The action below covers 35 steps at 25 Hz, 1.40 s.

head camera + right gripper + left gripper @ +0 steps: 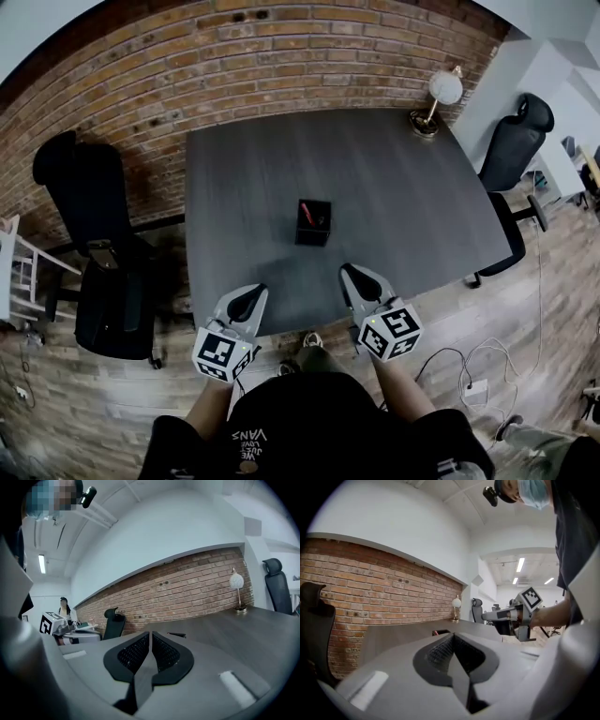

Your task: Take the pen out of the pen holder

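Table (394,206): dark grey wood-grain top, matt.
Pen holder (313,225): black, matt.
Wall (281,66): rough red brick.
Floor (525,309): pale wood planks.
Left gripper (251,292), right gripper (352,275): smooth grey plastic shells, matt; pads (440,652) black, finely ribbed.

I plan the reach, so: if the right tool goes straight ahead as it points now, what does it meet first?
Probably the black pen holder, just beyond the shut right tool; nothing shows between them. Its height is unclear, so it might pass over.
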Each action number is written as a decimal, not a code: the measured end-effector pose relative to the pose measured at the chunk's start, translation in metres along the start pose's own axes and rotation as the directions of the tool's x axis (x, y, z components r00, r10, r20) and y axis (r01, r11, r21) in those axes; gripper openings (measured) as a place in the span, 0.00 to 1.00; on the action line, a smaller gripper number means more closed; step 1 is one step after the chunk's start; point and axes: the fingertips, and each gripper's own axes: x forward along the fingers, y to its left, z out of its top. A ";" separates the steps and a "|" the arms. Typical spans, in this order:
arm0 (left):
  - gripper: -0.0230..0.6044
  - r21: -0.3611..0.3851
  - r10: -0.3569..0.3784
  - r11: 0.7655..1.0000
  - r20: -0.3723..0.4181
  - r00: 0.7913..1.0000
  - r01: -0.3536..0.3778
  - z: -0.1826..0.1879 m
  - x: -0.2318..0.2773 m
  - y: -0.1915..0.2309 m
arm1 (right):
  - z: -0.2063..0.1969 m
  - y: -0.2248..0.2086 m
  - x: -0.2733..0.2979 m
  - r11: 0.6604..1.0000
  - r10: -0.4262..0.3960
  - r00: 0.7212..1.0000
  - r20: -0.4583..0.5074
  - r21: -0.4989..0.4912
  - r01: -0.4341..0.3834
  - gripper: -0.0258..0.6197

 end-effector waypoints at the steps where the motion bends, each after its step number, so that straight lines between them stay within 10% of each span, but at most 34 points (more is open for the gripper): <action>1: 0.12 -0.002 0.006 1.000 -0.003 1.000 -0.006 0.001 0.004 0.002 | 0.000 -0.003 0.006 1.000 0.011 1.000 -0.011 0.000 -0.011 0.04; 20: 0.12 0.001 0.127 0.992 -0.053 0.991 -0.127 0.003 0.065 0.034 | -0.006 -0.054 0.110 0.977 0.151 0.959 -0.238 -0.115 -0.182 0.10; 35: 0.12 -0.003 -0.021 1.000 -0.027 0.999 0.021 0.011 0.054 0.073 | -0.030 -0.061 0.176 0.964 0.005 0.910 -0.415 -0.240 -0.115 0.13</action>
